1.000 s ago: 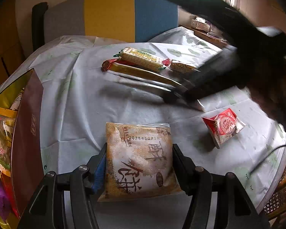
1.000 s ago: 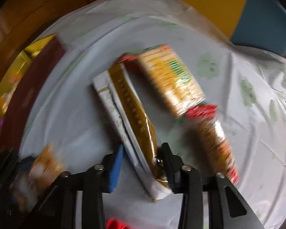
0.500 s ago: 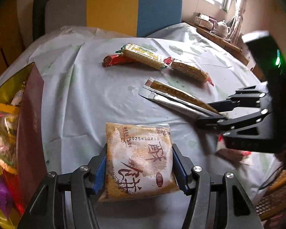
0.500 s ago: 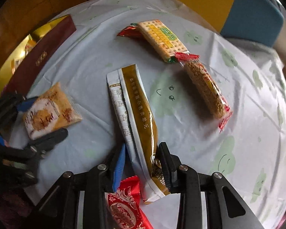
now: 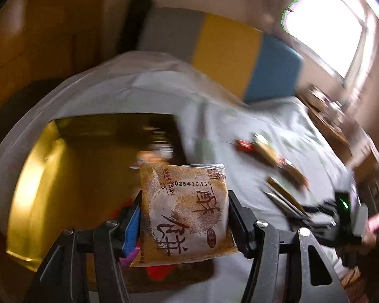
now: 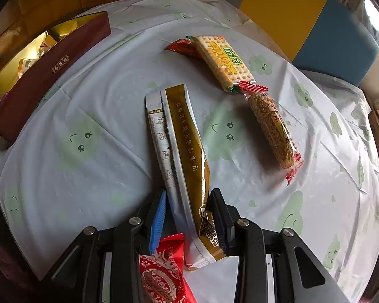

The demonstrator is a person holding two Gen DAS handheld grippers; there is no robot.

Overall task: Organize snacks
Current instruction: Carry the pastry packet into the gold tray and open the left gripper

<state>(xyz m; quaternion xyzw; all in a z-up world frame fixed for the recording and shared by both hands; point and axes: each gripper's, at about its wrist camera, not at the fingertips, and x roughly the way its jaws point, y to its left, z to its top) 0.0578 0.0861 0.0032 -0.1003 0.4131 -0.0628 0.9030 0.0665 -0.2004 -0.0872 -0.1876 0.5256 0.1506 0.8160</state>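
In the left wrist view, our left gripper (image 5: 184,217) is clamped on a brown pastry packet (image 5: 185,212), one finger against each side edge. The packet is lifted off the surface and hangs over the open gold-lined box (image 5: 45,166), whose contents are too blurred to name. To the right, the pale tablecloth (image 5: 214,116) carries a blurred row of snacks, and our right gripper (image 5: 313,208) shows at the right edge. A grey, yellow and blue chair (image 5: 227,50) stands behind the surface.

In the right wrist view, our right gripper (image 6: 188,217) is closed narrowly on two long sachets lying side by side on the cloth (image 6: 88,106): a gold sachet (image 6: 192,156) and a white-grey sachet (image 6: 164,149), gripped near their near ends. A red round-printed packet (image 6: 161,272) lies just beneath the gripper, partly under the left finger. Farther out, a cracker packet (image 6: 222,61) rests over a red wrapper (image 6: 180,48), and its near end touches a sesame-style bar (image 6: 273,131). The box's maroon wall (image 6: 48,75) runs along the left edge of the surface, well apart from the sachets.
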